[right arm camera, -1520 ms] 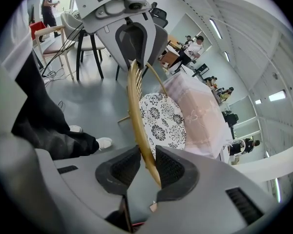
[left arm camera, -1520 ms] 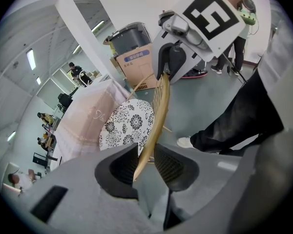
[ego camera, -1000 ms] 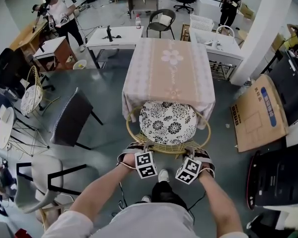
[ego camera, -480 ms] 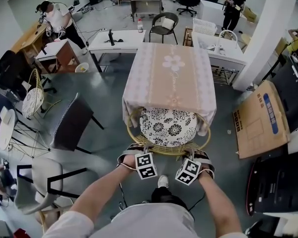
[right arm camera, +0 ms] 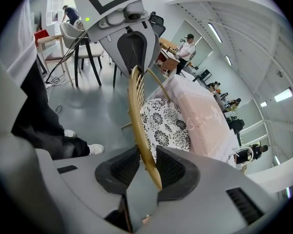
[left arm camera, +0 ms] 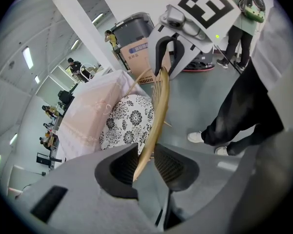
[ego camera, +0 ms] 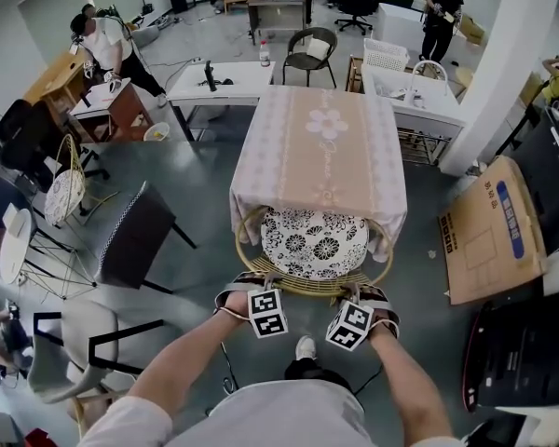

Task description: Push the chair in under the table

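Rattan chair (ego camera: pixel 313 288): carried forward toward the table (ego camera: pixel 321 138). Its front rim and the far edge of the floral cushion (ego camera: pixel 315 245) are now tucked beneath the pink tablecloth hem (ego camera: pixel 317 205), where a second ago the whole cushion lay clear of it. Left gripper (ego camera: pixel 264 287) and right gripper (ego camera: pixel 361 292) have advanced with the back rim, and the person's white shoe (ego camera: pixel 305 346) now trails farther behind the chair back.

Cardboard box (left arm camera: pixel 136 57), far beyond the left jaws: blue print, too blurred to read.
Marker cubes (ego camera: pixel 267 312): square patterns, no lettering.
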Tool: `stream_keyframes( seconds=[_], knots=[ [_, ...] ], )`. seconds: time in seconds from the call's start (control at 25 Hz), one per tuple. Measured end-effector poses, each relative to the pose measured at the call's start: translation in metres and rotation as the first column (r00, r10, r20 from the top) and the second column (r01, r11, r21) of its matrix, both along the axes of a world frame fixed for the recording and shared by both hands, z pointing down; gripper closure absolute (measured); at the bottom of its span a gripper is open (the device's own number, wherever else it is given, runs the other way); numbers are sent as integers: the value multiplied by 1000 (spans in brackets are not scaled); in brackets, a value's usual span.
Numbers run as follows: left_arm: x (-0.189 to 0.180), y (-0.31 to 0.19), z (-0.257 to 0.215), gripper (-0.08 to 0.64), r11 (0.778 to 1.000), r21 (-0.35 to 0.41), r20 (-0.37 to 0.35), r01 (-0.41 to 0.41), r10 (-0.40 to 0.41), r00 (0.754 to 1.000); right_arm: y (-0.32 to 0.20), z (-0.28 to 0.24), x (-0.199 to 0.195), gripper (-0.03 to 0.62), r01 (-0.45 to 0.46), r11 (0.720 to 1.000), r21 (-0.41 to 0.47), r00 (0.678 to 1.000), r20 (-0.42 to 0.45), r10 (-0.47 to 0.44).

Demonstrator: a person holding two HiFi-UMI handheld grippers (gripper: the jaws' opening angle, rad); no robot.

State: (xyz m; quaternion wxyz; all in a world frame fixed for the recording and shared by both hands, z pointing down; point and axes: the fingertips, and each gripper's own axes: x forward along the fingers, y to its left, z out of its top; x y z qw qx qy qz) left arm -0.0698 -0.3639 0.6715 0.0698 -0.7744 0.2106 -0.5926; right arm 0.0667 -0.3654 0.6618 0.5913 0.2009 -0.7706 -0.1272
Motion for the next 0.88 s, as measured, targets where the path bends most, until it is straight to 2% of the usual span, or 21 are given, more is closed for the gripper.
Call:
stream_keyframes(
  seconds=[0.2,0.44,0.64,0.76,0.88],
  knots=[
    [-2,-2,1,459,1000,-27,0,-11,11,1000,-3,1,0,500,-15,1000,1,1000,-2,15],
    [-1,-3,2,456,1000,-5,2,7,-7,1000,-6,1,2,492,-57,998,22,998,2,57],
    [-3,-1,3,454,998,30,19,48,-49,999,-2,1,1,474,-140,990,17,989,58,139],
    [-4,5,-1,442,993,10,-49,114,-114,992,2,-6,-2,471,-155,987,37,986,65,152],
    [0,9,-9,437,987,-23,-130,160,-161,978,6,-10,-2,471,-212,977,25,969,132,207]
  ],
)
